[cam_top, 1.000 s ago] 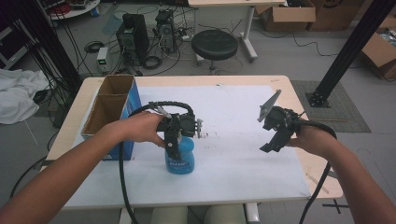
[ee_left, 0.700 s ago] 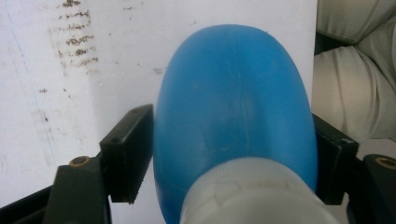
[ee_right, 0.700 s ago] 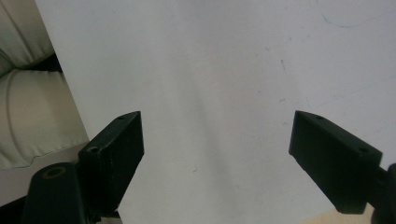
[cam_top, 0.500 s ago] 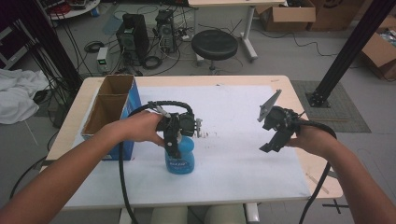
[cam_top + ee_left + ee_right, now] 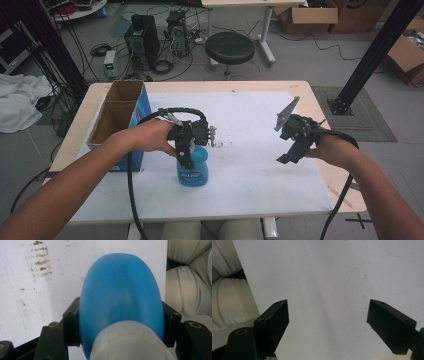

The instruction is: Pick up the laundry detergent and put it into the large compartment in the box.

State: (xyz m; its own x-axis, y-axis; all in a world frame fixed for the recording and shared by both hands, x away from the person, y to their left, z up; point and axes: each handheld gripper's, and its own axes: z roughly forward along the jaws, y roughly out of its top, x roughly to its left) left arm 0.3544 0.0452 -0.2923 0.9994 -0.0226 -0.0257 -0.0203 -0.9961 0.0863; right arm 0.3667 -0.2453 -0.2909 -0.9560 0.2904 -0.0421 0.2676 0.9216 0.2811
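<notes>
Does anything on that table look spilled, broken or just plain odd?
Nothing looks spilled or broken. The blue bottle stands upright in the left gripper. The one oddity is a patch of dark smudges on the white table cover, just beyond the bottle, like old stains.

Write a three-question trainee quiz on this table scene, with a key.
1. What does the left gripper hold?
2. True or false: the right gripper is clamped on a cup.
3. The cardboard box stands at which side of the table in the high view: A left, B right, C centre?

Key: 1. the blue bottle, pinched on both sides by the jaws, which have just been closing. 2. False; its jaws stand open over bare white table. 3. A.
</notes>
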